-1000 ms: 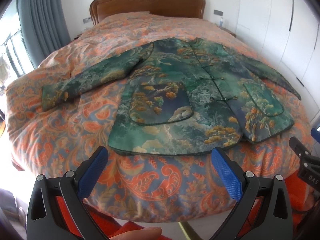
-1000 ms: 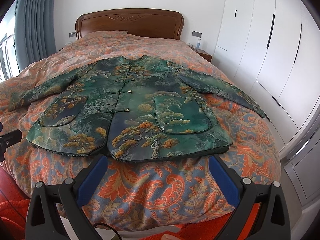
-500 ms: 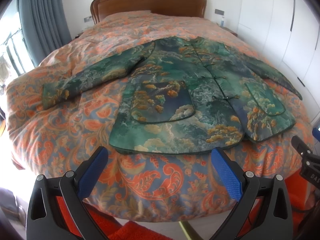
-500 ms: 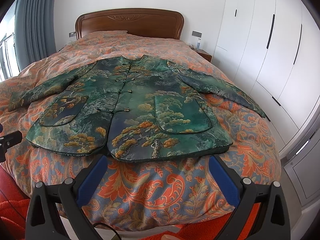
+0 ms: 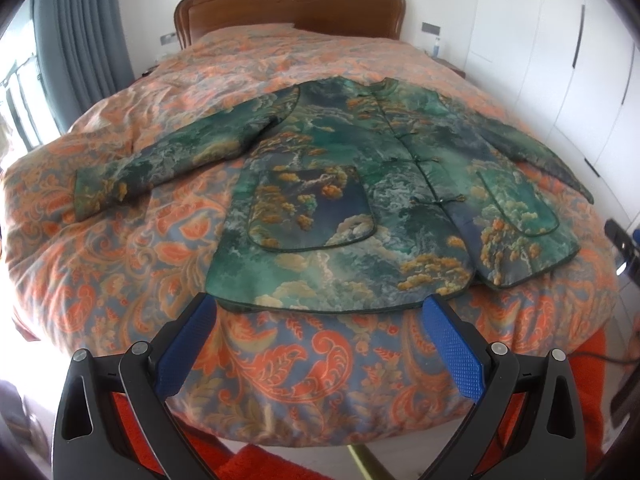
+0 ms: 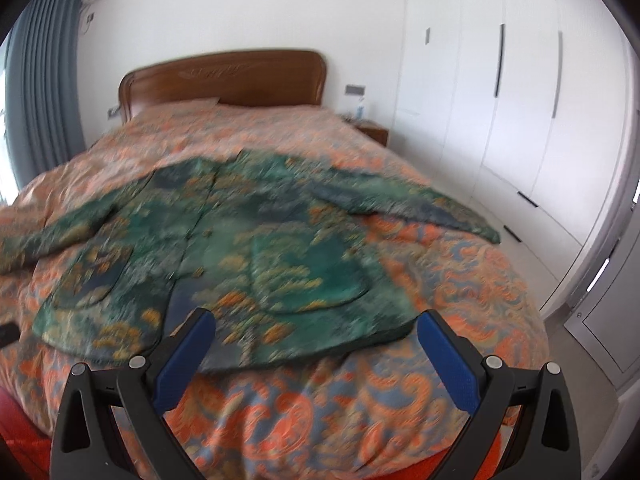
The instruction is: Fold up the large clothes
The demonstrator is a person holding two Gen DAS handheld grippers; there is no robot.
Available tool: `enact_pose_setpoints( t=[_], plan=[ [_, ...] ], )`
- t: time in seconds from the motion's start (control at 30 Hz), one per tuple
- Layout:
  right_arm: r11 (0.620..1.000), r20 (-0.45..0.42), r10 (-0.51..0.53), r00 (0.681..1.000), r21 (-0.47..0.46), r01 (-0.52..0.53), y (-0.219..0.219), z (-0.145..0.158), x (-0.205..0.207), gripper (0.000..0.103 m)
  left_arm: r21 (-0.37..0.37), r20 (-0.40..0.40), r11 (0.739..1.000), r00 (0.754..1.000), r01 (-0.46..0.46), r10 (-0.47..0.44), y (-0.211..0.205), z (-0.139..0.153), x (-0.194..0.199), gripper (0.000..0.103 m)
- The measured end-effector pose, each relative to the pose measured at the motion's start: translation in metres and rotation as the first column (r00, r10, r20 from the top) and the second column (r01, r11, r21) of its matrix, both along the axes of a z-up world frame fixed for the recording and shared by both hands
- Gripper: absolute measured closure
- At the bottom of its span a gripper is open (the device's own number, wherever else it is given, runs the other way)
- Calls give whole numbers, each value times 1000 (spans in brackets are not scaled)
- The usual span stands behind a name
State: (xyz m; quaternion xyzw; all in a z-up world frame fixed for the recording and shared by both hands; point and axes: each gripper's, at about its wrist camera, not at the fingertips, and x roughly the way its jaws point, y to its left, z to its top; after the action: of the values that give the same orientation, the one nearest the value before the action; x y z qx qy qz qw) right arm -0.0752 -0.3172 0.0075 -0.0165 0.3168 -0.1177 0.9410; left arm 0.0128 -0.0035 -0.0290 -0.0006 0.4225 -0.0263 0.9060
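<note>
A bedroom, foot of the bed (image 5: 120, 264): the orange paisley quilt fills everything ahead of both sets of jaws, w/ a wooden headboard (image 5: 288, 8) far beyond them and white wardrobe doors (image 6: 520, 120) off to the right side of the right jaws.

The jacket (image 5: 360, 184), green brocade w/ a tree-and-cloud print, lies face up and spread flat on the quilt, front closed by knot buttons, both sleeves out to the sides. Its hem runs just past the tips of your left gripper (image 5: 320, 312), roughly spanning the gap between the jaws. From your right gripper (image 6: 316, 324) the hem sits right at the tips too (that view is motion-blurred, so touching or apart can't be told).

Both grippers are spread wide, nothing between the blue pads (image 5: 452, 344).

Handling, as a judgement: it looks padded or lined, so expect some weight and body. It should fold in soft slabs, not drape like a shirt. The brocade face looks smooth, prob. slippery against rubber, so bite deep over the piped edge, not the tip of the cloth.

Where to grab: left sleeve cuff (image 5: 96, 196), well out to the left of your left jaws; right sleeve end (image 6: 480, 228), up and right of your right jaws. Patch pockets (image 5: 312, 208) add thickness; avoid pinching there.
</note>
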Motion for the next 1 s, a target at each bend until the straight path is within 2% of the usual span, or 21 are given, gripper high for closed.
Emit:
enact_pose_setpoints(
  t=[0.1, 0.2, 0.27, 0.4, 0.5, 0.6, 0.77, 0.83, 0.93, 1.0],
  plan=[
    [1000, 52, 6, 999, 0, -6, -14, 7, 1, 0, -1, 13, 1000, 1000, 17, -17, -4, 3, -2, 0],
    [998, 75, 58, 996, 29, -60, -27, 8, 9, 0, 1, 18, 1000, 999, 26, -26, -7, 3, -2, 0],
    [995, 49, 83, 995, 45, -85, -34, 2, 16, 0, 7, 13, 1000, 1000, 26, -26, -9, 3, -1, 0],
    [995, -18, 95, 995, 19, -95, -45, -17, 30, 0, 17, 5, 999, 1000, 29, -29, -12, 1, 0, 0],
    [990, -47, 88, 995, 119, -82, -72, -25, 46, 0, 23, 6, 999, 999, 32, -32, -15, 1, 1, 0],
    [976, -35, 16, 999, 216, -9, -113, -30, 61, 0, 29, 11, 999, 999, 38, -39, -19, 3, 1, 0],
    [913, 3, -106, 994, 396, 96, -200, -35, 89, 0, 37, 6, 998, 999, 50, -51, -26, 2, 4, 0],
    [870, 29, -150, 988, 479, 118, -236, -37, 103, 0, 40, 3, 998, 998, 56, -56, -29, 2, 5, 0],
    [772, 34, -237, 971, 613, 168, -291, -46, 129, 0, 48, 9, 997, 998, 63, -63, -33, 4, 5, 0],
    [692, 23, -282, 959, 697, 187, -320, -57, 149, 0, 53, 12, 997, 998, 63, -64, -35, 5, 5, 0]
  ],
)
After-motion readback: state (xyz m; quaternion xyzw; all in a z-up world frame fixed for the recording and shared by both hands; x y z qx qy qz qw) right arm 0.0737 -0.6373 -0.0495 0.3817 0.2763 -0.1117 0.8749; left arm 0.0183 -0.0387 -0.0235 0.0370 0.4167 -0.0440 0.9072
